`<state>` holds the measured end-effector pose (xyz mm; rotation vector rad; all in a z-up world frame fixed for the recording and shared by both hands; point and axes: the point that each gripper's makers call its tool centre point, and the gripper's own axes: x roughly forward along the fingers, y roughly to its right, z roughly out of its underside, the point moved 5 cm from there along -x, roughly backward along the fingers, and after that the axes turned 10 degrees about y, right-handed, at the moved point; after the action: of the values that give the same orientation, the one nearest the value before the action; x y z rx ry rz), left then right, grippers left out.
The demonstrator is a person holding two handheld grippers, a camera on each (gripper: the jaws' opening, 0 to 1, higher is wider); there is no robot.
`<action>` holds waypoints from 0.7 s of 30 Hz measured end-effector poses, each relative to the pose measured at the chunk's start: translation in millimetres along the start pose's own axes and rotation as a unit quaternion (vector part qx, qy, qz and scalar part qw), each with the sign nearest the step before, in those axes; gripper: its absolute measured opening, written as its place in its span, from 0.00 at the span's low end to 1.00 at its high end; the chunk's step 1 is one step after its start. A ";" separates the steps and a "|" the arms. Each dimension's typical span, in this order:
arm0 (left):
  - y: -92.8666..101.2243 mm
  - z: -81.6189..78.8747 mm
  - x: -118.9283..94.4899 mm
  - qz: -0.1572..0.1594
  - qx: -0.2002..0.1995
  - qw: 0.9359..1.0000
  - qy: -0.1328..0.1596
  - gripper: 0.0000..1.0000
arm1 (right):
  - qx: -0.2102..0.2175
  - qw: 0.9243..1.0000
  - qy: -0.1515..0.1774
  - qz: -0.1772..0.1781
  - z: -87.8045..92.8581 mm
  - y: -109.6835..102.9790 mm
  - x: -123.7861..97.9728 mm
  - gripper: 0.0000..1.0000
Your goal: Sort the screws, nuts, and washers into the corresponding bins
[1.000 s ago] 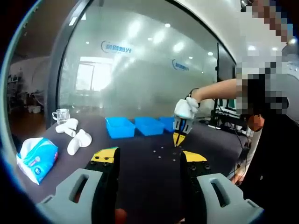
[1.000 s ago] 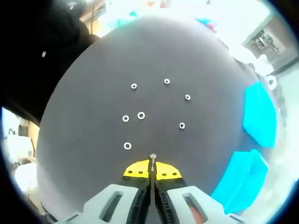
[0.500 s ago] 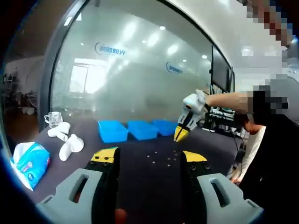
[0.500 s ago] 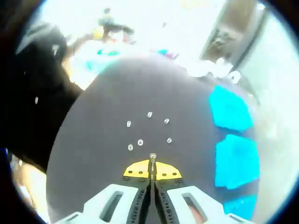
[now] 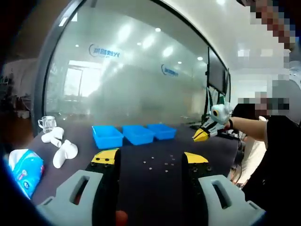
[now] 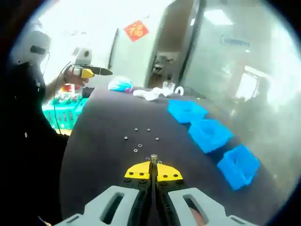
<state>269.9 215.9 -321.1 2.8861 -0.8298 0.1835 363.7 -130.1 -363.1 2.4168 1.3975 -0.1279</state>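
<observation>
Right tongs [image 6: 153,165] pinched a screw [image 6: 153,158] by its shaft, bins [image 6: 208,133] at two o'clock – a jolt could drop it; left tongs [image 5: 148,160] were spread, empty

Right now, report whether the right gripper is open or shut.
Shut: the right gripper has its jaws pressed together, pinching a small screw at the tips.

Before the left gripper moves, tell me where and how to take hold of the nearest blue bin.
Grip the blue bin by its upright front wall, coming from above with one jaw inside and one outside. It is open-topped, and its thin rim probably suits the left gripper, which is open.
</observation>
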 end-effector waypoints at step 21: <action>11.2 -6.4 20.9 0.032 0.003 1.000 0.000 0.52 | 0.050 0.941 0.099 0.321 28.4 -18.3 -83.8 0.00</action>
<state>281.0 196.6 -310.5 2.8668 -0.9223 0.1920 307.9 -200.4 -373.6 2.8985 0.6110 0.2166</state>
